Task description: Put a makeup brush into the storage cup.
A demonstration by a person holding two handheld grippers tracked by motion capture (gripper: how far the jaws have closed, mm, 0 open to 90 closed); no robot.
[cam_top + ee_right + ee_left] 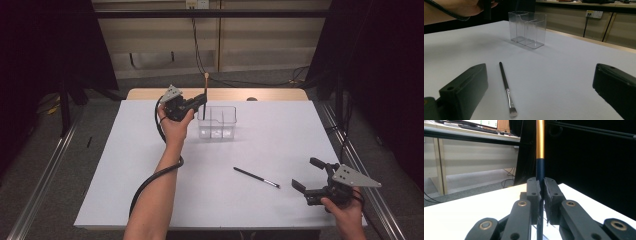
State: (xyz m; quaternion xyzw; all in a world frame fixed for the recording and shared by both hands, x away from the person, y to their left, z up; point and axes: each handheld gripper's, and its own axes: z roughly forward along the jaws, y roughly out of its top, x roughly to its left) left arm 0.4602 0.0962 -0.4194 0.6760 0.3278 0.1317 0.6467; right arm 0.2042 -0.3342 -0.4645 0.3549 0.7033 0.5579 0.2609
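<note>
Left gripper [202, 101] clamped on upright brush [539, 150]; lower end hidden behind jaws. Right gripper [306, 173] wide, empty. Second brush [256, 177] at nine o'clock.

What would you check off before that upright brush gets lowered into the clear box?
1. Left gripper clamped on the gold-and-navy brush: ok.
2. Brush upright: ok.
3. Brush over the clear divided organizer, at its left end: ok.
4. Which compartment lies under the tip: cannot tell.
5. Right gripper open and well away from the organizer: ok.
6. Second brush lying flat on the white table, free to pick up: ok.
</note>
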